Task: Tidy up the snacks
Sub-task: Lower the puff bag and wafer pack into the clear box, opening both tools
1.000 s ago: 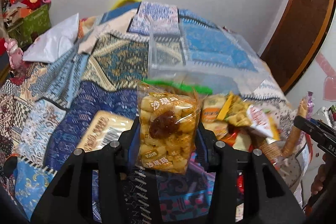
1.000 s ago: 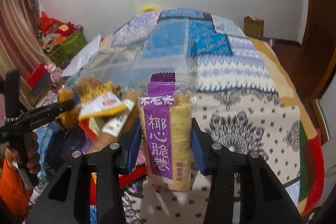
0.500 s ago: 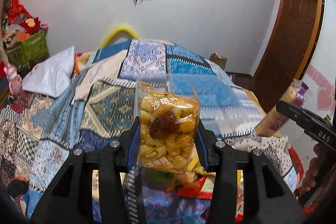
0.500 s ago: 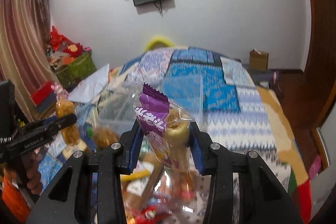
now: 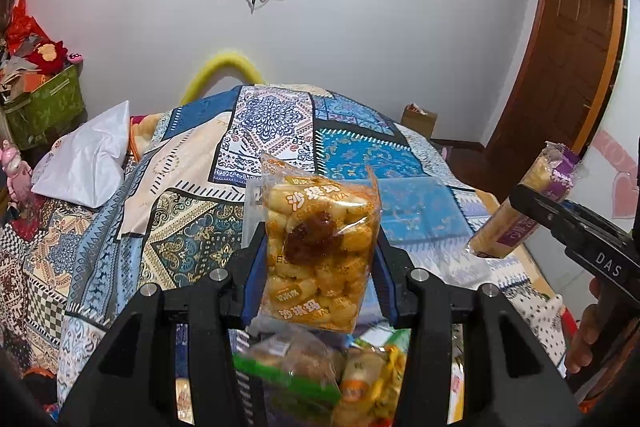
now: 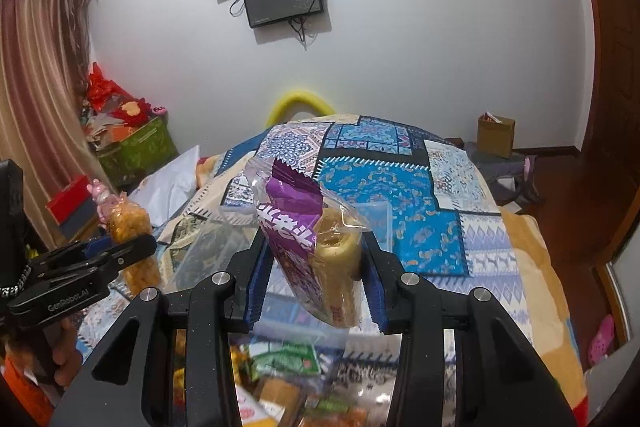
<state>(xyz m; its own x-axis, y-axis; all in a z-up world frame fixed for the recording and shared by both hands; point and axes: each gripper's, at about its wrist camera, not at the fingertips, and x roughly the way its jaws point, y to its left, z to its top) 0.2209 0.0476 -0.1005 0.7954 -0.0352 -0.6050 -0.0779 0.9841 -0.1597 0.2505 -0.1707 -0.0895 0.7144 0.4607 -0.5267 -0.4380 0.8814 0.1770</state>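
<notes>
The clear sachima packet (image 5: 318, 253) carries white Chinese characters 沙琪玛 near its top, with small Latin letters beneath that look like "SHAQIMA", and the same characters again near its bottom edge; a small orange label between them bears characters too small to read. On the black body of the right gripper (image 5: 520, 215), seen from the left wrist view, white letters read "DAS". In the right wrist view, the black body of the left gripper (image 6: 132, 253) bears the grey marking "GenRobot.AI". The purple band of the egg roll packet (image 6: 312, 247) shows large white Chinese characters, tilted and partly crumpled, so they cannot be read with certainty.
</notes>
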